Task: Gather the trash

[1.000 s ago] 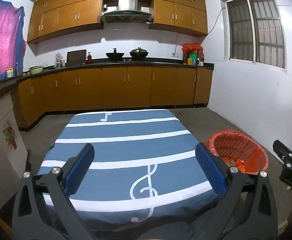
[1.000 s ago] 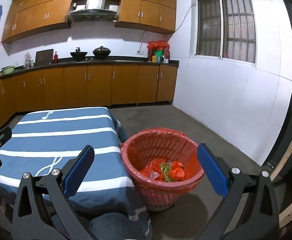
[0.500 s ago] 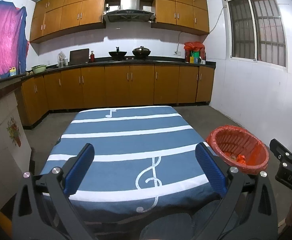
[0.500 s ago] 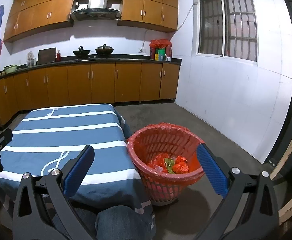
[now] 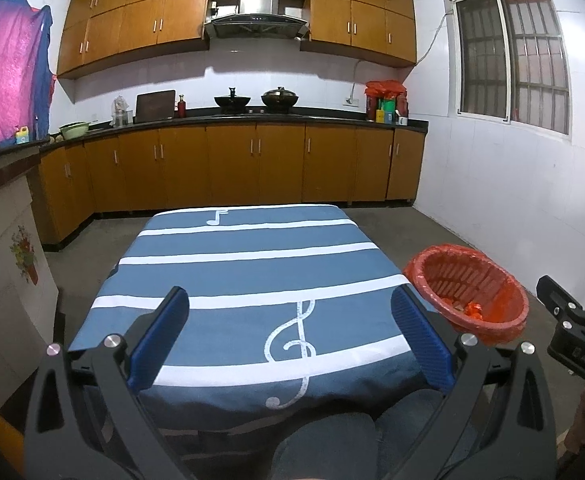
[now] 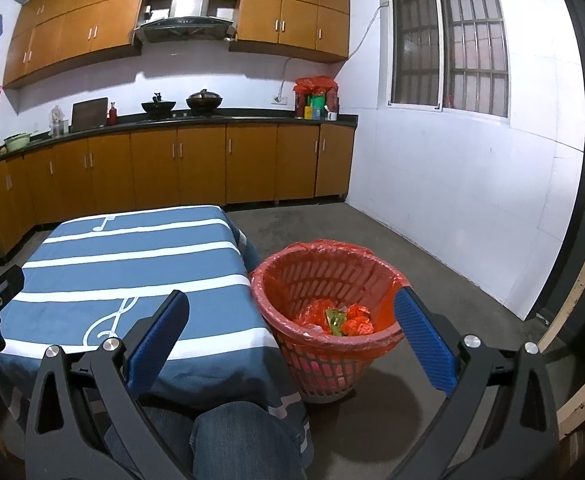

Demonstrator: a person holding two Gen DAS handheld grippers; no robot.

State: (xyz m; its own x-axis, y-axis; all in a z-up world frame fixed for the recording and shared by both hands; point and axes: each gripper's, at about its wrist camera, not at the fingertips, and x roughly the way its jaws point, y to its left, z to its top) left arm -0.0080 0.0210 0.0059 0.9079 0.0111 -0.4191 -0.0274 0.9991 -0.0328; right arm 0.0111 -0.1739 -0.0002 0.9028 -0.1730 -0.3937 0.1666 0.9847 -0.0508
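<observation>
**Both grippers held wide and empty above the table edge**

The left gripper (image 5: 290,340) is held with its blue pads spread wide, nothing between them, over the near edge of the striped tablecloth (image 5: 248,264). The right gripper (image 6: 292,340) is likewise spread wide and empty. In the right wrist view the red basket (image 6: 324,352) is seen at 12 o'clock on the floor, just beside the table's corner, lined with a red bag. Crumpled trash (image 6: 340,320), red and green, is seen lying at its bottom. In the left wrist view the basket is placed at 3 o'clock. A knee in jeans (image 6: 244,436) is seen at 6 o'clock.
</observation>
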